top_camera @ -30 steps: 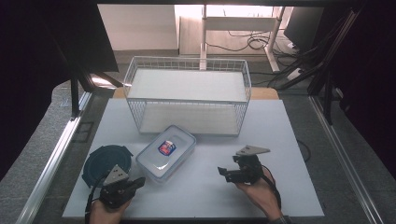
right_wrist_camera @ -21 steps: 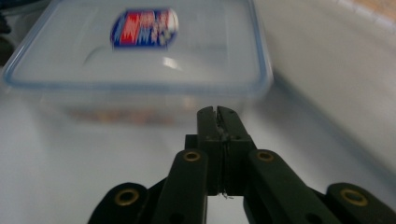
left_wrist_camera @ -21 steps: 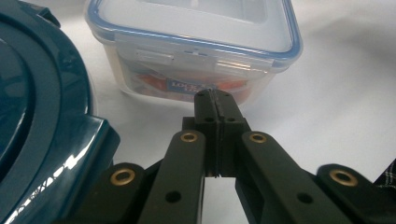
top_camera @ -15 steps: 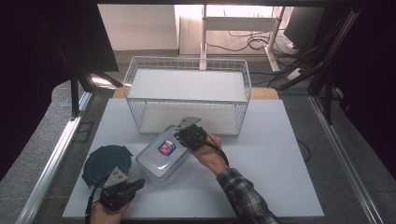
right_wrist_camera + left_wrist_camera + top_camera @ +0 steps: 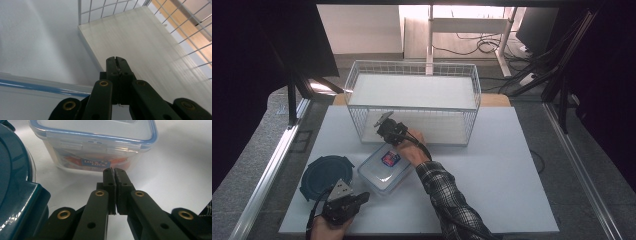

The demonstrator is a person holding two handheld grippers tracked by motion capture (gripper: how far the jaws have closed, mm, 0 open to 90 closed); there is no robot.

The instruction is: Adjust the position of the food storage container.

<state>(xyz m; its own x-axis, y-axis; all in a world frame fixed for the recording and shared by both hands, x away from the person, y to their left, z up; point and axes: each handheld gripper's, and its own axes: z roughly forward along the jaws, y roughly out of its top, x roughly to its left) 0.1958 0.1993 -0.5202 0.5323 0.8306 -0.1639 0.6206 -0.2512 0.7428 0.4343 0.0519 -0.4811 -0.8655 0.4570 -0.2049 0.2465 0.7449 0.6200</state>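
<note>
Nearest me, my left gripper (image 5: 357,199) rests on the bench (image 5: 492,170), clenched on nothing, just in front of the clear lidded container (image 5: 386,167) and beside the dark blue round lid (image 5: 323,174). My right gripper (image 5: 380,123) is also clenched empty, hovering past the container's far corner, close to the wire basket (image 5: 412,107). I judge this as the approach to the container's far latch. Next I need to spread the jaws and seat them on that latch.
</note>
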